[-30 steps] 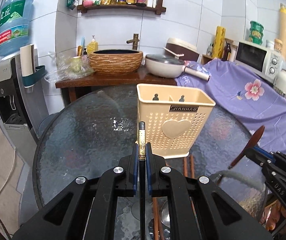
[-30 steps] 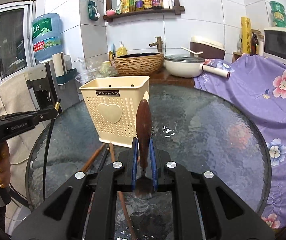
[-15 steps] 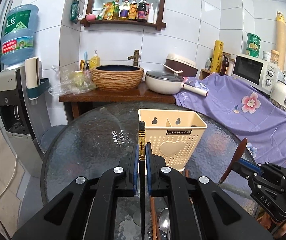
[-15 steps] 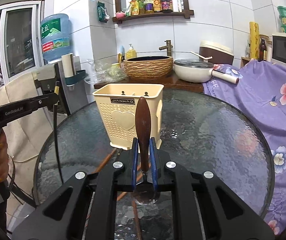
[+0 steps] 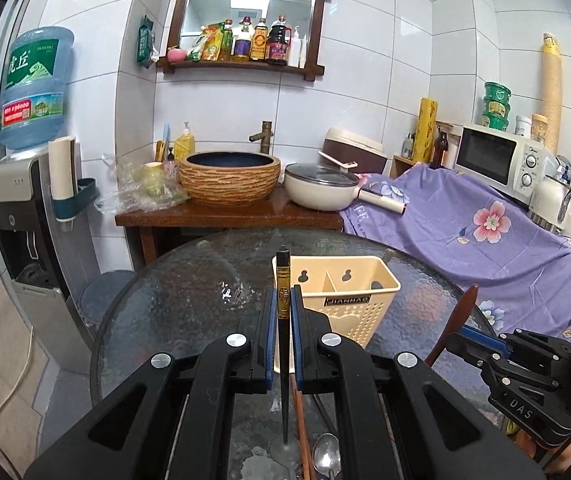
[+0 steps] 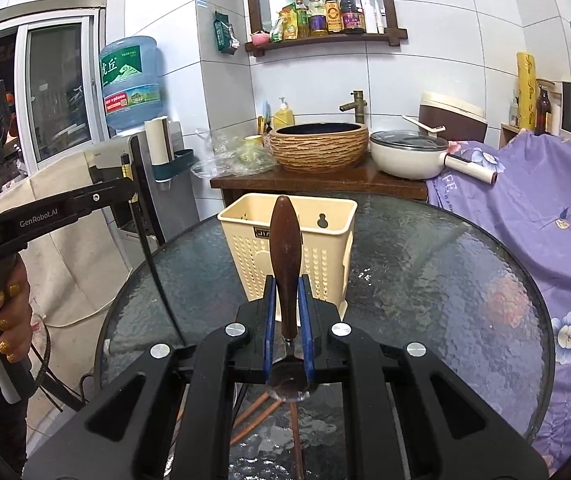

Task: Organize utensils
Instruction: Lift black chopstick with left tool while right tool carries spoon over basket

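Woven basin [image 5: 228,178], lidded white pan [image 5: 321,192], microwave [image 5: 501,158], water jug [image 5: 33,88], shelf of bottles [image 5: 245,46].

I'm seeing black chopstick [image 5: 282,308] with gold band standing upright, clamped in left gripper [image 5: 282,312], tip hanging above table. Brown wooden-handled spoon [image 6: 284,256] standing upright in right gripper [image 6: 285,312], bowl hanging below pads. Cream perforated holder [image 5: 355,300] sitting empty on glass, two compartments. Brown chopsticks [image 6: 251,420] and metal spoon [image 5: 326,458] lying loose before holder.
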Demonstrator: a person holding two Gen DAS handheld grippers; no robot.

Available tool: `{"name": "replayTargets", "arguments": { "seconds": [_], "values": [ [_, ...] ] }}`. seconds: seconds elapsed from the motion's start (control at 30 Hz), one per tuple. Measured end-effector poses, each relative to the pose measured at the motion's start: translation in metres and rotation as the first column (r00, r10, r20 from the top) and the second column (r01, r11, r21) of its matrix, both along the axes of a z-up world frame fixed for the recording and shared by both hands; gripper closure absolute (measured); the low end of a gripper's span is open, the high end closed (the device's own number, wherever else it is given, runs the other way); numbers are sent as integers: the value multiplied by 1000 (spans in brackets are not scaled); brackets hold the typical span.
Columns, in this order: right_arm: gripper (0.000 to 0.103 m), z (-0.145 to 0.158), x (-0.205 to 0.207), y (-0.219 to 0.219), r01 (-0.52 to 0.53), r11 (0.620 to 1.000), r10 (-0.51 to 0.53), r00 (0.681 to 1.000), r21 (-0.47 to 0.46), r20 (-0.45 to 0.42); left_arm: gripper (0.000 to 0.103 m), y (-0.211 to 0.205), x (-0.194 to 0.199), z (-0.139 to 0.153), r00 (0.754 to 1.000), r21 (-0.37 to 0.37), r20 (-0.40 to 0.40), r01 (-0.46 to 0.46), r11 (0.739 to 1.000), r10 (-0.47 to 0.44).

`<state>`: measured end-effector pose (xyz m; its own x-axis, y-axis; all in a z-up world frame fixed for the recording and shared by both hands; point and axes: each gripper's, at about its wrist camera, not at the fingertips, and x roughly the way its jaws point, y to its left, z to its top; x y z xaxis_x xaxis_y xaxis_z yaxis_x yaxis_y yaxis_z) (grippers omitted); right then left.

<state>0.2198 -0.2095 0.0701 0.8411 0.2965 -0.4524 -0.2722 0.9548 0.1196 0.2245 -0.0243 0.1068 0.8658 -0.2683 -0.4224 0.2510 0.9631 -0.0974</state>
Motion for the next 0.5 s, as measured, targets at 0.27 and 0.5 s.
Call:
{"name": "replayTargets", "arguments": {
  "seconds": [0.27,0.5],
  "values": [
    [91,36,16,2,-24,1000,24,999,17,46,96,-5,9,39,999,-36,40,29,999,-28],
    [91,75,45,5,-16,1000,15,995,8,98,96,-9,36,82,997,-82,69,35,996,-29]
  ]
}}
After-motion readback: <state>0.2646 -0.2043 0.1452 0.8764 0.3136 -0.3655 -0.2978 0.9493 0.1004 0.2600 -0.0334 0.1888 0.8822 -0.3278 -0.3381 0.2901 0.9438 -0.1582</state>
